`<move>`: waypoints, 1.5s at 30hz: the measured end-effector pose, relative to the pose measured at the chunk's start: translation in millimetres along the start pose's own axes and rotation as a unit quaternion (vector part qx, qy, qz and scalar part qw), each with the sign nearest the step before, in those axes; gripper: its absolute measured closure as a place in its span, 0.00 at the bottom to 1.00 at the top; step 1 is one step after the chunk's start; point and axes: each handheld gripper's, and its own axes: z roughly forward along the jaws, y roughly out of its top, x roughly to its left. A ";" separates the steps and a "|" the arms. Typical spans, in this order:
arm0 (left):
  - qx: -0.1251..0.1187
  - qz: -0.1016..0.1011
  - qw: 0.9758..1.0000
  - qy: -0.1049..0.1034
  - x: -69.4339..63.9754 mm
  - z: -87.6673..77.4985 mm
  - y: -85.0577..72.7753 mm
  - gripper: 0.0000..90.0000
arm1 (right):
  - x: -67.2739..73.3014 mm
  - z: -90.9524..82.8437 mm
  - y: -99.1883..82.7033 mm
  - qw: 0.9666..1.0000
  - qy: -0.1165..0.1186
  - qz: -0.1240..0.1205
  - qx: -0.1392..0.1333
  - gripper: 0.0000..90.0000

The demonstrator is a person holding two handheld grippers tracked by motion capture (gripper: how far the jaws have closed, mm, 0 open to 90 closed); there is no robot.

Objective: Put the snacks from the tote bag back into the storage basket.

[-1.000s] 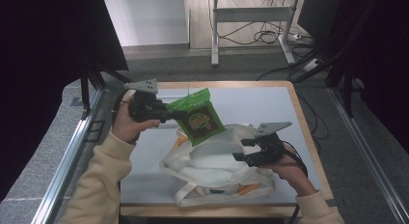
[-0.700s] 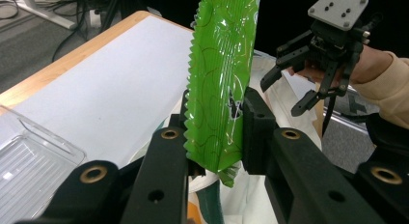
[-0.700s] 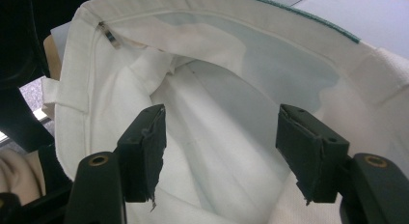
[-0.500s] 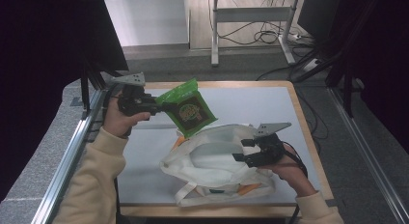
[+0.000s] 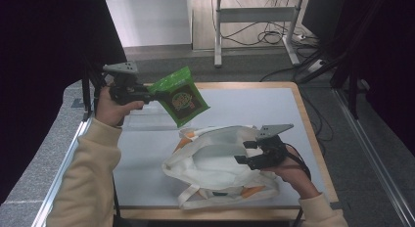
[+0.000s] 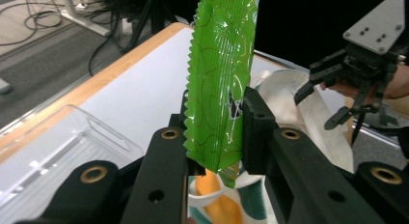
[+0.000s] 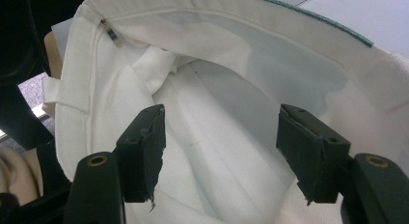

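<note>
Jaws of my left gripper [image 5: 147, 93] clamp the green packet [image 5: 180, 95], held above the table [image 5: 254, 102] at ten o'clock of the white bag [image 5: 215, 161], while my right gripper [image 5: 244, 151] stands apart at the bag's mouth. Left gripper view adds the packet edge-on between my pads [image 6: 258, 122] and a clear tray [image 6: 53, 147] at eight o'clock. Right gripper view adds the bag's inside between spread pads [image 7: 308, 142].

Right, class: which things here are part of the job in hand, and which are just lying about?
In the job:
- green packet, clamped in the left gripper
- white bag, its mouth open by the right gripper, whose jaws stand open inside it

Lying about:
- clear plastic tray on the table
- cables on the floor
</note>
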 end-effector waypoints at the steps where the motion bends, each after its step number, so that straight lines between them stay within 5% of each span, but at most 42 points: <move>1: 0.001 0.000 1.000 0.001 2.1 -0.5 1.5 0.84 | 0.0 0.0 0.0 1.000 0.000 0.000 0.000 0.39; 20: 0.045 0.006 0.998 0.034 66.7 19.8 6.8 0.83 | -0.4 0.7 -0.7 1.000 -0.006 -0.001 0.002 0.38; 26: 0.038 0.001 0.999 0.037 84.6 26.1 1.4 0.83 | -0.8 -0.6 -1.5 1.000 -0.008 0.001 0.003 0.38; 45: 0.047 -0.049 0.996 0.064 123.5 37.4 -15.0 0.83 | 0.3 1.3 -1.9 1.000 -0.010 0.002 0.005 0.37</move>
